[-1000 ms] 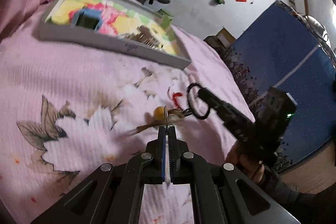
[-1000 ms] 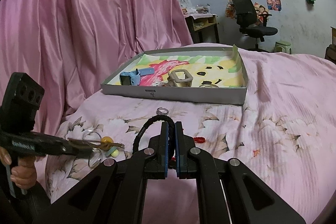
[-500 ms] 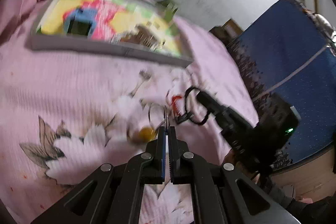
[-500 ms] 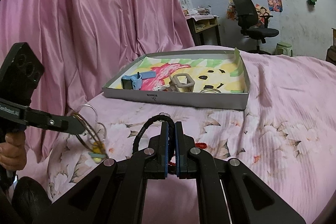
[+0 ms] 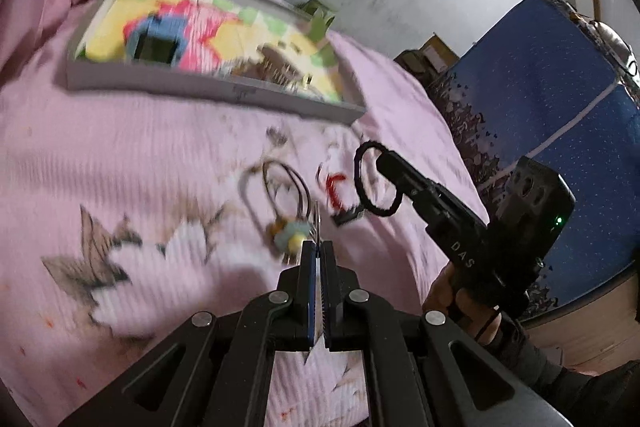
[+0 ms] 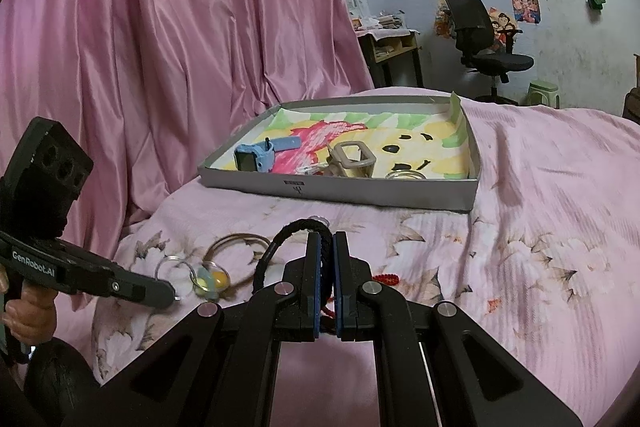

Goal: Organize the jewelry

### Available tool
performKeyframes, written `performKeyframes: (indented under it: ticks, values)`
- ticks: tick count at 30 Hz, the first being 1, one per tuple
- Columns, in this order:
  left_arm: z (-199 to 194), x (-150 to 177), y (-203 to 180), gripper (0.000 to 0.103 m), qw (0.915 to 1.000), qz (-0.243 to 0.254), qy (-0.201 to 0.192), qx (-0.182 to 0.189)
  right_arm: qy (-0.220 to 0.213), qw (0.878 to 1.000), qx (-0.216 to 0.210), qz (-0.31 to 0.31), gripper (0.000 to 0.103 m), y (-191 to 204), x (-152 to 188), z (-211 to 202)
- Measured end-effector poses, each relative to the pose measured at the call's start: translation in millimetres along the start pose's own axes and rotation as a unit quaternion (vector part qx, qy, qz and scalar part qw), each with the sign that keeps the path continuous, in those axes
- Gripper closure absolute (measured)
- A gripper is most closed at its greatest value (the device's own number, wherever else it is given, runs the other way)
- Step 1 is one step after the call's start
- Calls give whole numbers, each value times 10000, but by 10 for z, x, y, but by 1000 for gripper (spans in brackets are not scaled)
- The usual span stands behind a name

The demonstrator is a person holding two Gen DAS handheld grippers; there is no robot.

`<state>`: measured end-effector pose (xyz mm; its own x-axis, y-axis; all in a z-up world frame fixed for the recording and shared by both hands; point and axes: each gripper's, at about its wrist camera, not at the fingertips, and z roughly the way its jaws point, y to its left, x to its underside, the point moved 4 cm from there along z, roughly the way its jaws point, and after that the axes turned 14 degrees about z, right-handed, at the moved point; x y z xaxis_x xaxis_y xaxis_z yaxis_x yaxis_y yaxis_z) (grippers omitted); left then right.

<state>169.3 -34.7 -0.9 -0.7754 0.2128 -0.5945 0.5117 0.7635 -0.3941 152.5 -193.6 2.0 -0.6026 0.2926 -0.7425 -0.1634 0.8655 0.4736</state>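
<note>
My left hand-held gripper [image 5: 319, 259] has swung its ring bundle [image 5: 290, 223] up since a second ago; shut on it above the bed [image 5: 120, 167]. The right hand-held gripper [image 6: 332, 247] pinches the black cord [image 6: 296, 231]. Tray [image 6: 474, 163] lies ahead, toward the bed's far edge.

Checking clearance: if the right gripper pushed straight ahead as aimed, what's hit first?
Likely the near wall of the grey tray, after passing low over the pink bedspread. The right gripper holds a black braided bracelet. Depth is uncertain.
</note>
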Motion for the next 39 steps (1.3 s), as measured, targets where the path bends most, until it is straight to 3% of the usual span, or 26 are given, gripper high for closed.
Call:
performKeyframes:
  ticks: [8, 14, 21, 30, 39]
  values:
    - [-23, -464, -28, 100, 9989, 308, -327, -161, -216, 9997, -88, 121, 98, -2, -324, 81]
    - [96, -841, 73, 100, 9954, 497, -584, -570, -346, 9991, 9, 261, 98, -99, -601, 309]
    - [370, -1196, 367, 100, 9908, 366, -824, -1012, -417, 9980, 328, 352, 98, -218, -832, 650]
    - [756, -1204, 698, 100, 9882, 203, -504, -1430, -100, 9947, 816, 612, 98, -453, -845, 1102]
    - [888, -1102, 755, 100, 9849, 233, -301, -1689, 174, 9925, 936, 770, 97, -556, -768, 1241]
